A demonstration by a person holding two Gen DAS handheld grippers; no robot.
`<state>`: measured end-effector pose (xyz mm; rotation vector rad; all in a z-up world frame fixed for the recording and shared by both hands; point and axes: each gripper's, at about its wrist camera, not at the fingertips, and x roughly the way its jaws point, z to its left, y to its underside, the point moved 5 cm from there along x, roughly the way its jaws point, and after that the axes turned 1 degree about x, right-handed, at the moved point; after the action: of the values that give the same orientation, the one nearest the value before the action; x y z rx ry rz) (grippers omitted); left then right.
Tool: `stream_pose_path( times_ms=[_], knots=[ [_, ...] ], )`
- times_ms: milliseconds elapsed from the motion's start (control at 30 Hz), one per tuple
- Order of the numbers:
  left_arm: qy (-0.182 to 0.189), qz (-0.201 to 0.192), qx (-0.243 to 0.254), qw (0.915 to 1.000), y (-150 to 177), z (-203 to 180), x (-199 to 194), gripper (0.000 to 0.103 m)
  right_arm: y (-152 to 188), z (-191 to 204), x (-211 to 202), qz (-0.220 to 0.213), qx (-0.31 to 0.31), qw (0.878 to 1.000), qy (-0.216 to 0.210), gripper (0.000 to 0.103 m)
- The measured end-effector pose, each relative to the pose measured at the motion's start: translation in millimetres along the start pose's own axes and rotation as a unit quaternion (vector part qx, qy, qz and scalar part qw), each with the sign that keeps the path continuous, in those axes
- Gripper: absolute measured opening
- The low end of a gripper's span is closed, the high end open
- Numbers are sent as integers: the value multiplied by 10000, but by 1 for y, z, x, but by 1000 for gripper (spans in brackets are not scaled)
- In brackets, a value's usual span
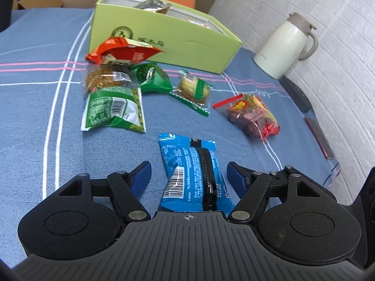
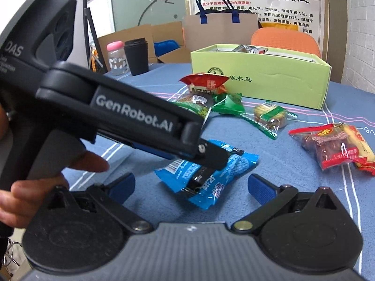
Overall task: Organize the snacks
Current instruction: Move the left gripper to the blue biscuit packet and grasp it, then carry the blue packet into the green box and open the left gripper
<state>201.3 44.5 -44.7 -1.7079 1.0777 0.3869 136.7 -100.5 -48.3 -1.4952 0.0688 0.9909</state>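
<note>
A blue snack packet (image 1: 191, 171) lies on the blue tablecloth between the open jaws of my left gripper (image 1: 188, 172), not gripped. The packet also shows in the right wrist view (image 2: 211, 178), with the left gripper (image 2: 211, 154) over it. My right gripper (image 2: 191, 185) is open and empty, just in front of the packet. Further back lie a green packet (image 1: 112, 110), a red packet (image 1: 119, 51), a sesame cake (image 1: 105, 78), a small green wrapper (image 1: 152, 78), a biscuit pack (image 1: 192, 89) and a red dates bag (image 1: 253, 114). A green box (image 1: 164, 39) holds some snacks.
A white thermos jug (image 1: 283, 46) stands at the table's right edge by the white wall. A black cup (image 2: 137, 56) and a pink-lidded bottle (image 2: 117, 58) stand at the far left. An orange chair (image 2: 286, 41) is behind the box.
</note>
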Motion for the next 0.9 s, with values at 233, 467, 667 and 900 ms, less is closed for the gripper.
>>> stream_pose_path(
  times_ms=[233,467,667,900],
  knots=[
    [96,7,32,9999,2,1,5,26,-2,8,13,-91,-121,9999,16,81],
    [84,-187,-164,9997,-11,-7,-6,21,-25,2,1,-241,-234,9994,119,80],
    [203,-722,-127,9971,-80,-19,-15,22,-92,-16,7,-687,-708,9945,353,80],
    [-69,-1215,-259,9922,-174,7,-10,23,-176,-29,63,-863,-1418,9857,290,81]
  ],
)
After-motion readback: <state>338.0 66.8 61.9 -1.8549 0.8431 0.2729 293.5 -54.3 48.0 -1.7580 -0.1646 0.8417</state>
